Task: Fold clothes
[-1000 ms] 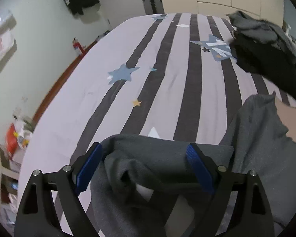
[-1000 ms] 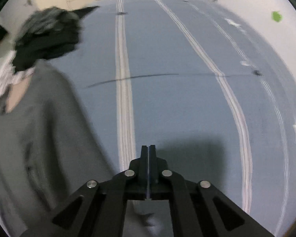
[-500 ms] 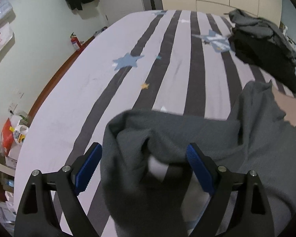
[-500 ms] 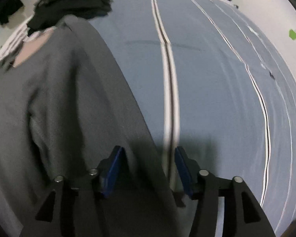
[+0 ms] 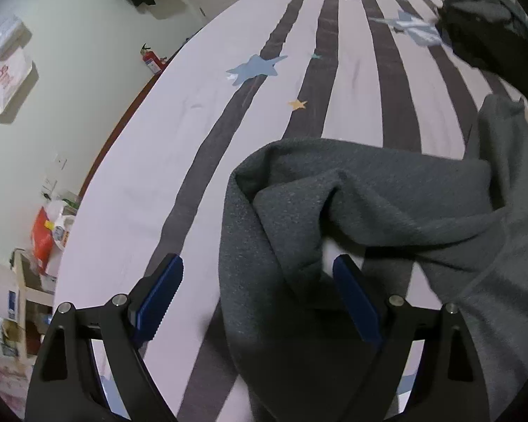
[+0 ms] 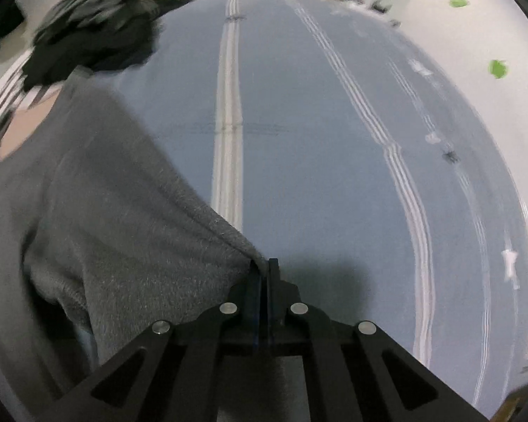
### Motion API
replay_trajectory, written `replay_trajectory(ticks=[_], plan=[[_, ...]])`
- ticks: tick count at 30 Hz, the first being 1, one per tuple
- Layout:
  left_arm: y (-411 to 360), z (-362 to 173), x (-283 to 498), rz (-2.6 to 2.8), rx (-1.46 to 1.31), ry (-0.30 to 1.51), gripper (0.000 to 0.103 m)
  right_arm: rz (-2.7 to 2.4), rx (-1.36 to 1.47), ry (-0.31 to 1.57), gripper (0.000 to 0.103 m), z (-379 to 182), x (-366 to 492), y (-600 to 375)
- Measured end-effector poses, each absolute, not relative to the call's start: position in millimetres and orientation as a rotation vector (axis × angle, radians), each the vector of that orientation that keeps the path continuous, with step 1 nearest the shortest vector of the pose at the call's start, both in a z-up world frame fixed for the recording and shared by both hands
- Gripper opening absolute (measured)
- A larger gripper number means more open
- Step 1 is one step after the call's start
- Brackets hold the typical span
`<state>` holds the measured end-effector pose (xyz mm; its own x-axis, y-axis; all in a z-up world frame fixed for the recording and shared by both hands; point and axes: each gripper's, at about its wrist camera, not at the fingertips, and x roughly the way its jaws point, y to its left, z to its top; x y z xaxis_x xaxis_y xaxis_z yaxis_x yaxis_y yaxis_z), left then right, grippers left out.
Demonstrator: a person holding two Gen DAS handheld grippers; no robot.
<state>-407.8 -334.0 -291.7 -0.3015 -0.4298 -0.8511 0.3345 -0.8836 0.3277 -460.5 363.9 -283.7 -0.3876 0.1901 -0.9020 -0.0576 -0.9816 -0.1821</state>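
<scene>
Dark grey knit fleece garment (image 5: 387,204) lies spread on the bed: one bunched sleeve or edge over the striped purple-and-grey star-print bedsheet (image 5: 228,133), its other side over the blue bed cover with white stripes (image 6: 316,140) in the right wrist view.

What changed: half a second back your right gripper (image 6: 264,270) stood partly open astride the garment's edge; now its jaws are together, and a point of grey fabric runs right into the tips. It looks pinched there, though the exact contact is hard to see. A second ago the same jaws were closed over bare blue cover with no cloth in them. So, as I read it, the right-side grab for the fold is made.

Your left gripper (image 5: 257,288) hasn't changed its opening: blue pads wide apart, the bunched grey fold lying between them, more of it than a second ago. The right-hand pad sits at or against the cloth, the left-hand pad is clear of it over the sheet. Nothing is clamped.

Meaning: one corner secured, the other not yet. The left side probably needs to close on the fold before lifting.

Beyond: a heap of dark black and grey clothes (image 5: 489,24) at the far end of the bed, and a red fire extinguisher (image 5: 150,59) by the wall.
</scene>
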Motion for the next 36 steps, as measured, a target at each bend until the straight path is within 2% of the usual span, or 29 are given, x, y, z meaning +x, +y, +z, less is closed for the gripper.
replay_trajectory(ticks=[2,5,9,11,12,15,17,19,20,22,23,24,25,27,29,30,31,35,36], plan=[[-334.2,-294.3,-409.2,-2.202,1.498,-0.120,0.086,2.490,-1.604,-0.202,0.002,-272.5,-484.1,372.6],[-334.3,-299.5,-411.2,-2.188,1.528,-0.112,0.086,2.481,-1.600,-0.358,0.002,-266.2,-522.1,373.1],[-335.4,-307.8,-410.5,-2.169,1.568,-0.088,0.086,2.416,-1.664,-0.468,0.002,-282.7,-562.3,408.7],[-337.4,-314.6,-408.7,-2.142,1.597,-0.064,0.086,2.339,-1.717,-0.438,0.020,-296.8,-559.7,414.9],[-339.3,-320.5,-407.2,-2.132,1.634,-0.026,0.086,2.290,-1.750,-0.438,0.021,-305.9,-559.7,413.2],[-343.0,-331.5,-400.0,-2.129,1.696,0.057,0.087,2.235,-1.753,-0.459,0.034,-316.5,-539.2,410.8],[-345.4,-334.5,-396.6,-2.129,1.696,0.086,0.087,2.210,-1.720,-0.444,0.055,-316.6,-521.5,416.4],[-347.5,-335.8,-394.6,-2.135,1.694,0.141,0.086,2.177,-1.691,-0.411,0.068,-318.7,-509.0,423.2],[-348.1,-335.8,-393.6,-2.142,1.690,0.171,0.082,2.174,-1.695,-0.379,0.071,-319.5,-505.3,427.2],[-341.6,-335.1,-393.9,-2.182,1.711,0.159,0.045,2.166,-1.702,-0.315,0.074,-321.2,-497.9,435.1],[-337.2,-334.0,-394.3,-2.193,1.722,0.128,0.036,2.162,-1.703,-0.289,0.076,-322.1,-494.4,438.5],[-332.8,-332.9,-394.7,-2.204,1.732,0.096,0.014,2.158,-1.696,-0.283,0.076,-323.1,-491.4,439.1],[-333.5,-330.1,-394.6,-2.194,1.729,0.069,0.012,2.160,-1.694,-0.282,0.074,-324.6,-488.9,438.0],[-346.6,-321.1,-391.7,-2.142,1.679,0.018,0.011,2.184,-1.710,-0.283,0.058,-325.9,-488.5,434.1],[-372.1,-308.4,-386.1,-2.057,1.583,-0.027,0.010,2.197,-1.750,-0.317,0.016,-327.8,-489.4,424.6],[-385.6,-304.4,-385.4,-2.024,1.550,-0.028,0.010,2.193,-1.763,-0.347,0.008,-329.4,-490.0,418.6],[-400.6,-301.0,-383.6,-1.981,1.530,-0.038,0.010,2.186,-1.773,-0.375,0.004,-330.9,-490.8,413.3],[-439.4,-289.4,-383.8,-1.897,1.471,-0.081,0.012,2.162,-1.763,-0.382,0.004,-333.3,-493.2,409.4],[-443.1,-291.2,-386.9,-1.902,1.493,-0.051,0.018,2.164,-1.761,-0.379,0.004,-332.7,-493.0,409.2]])
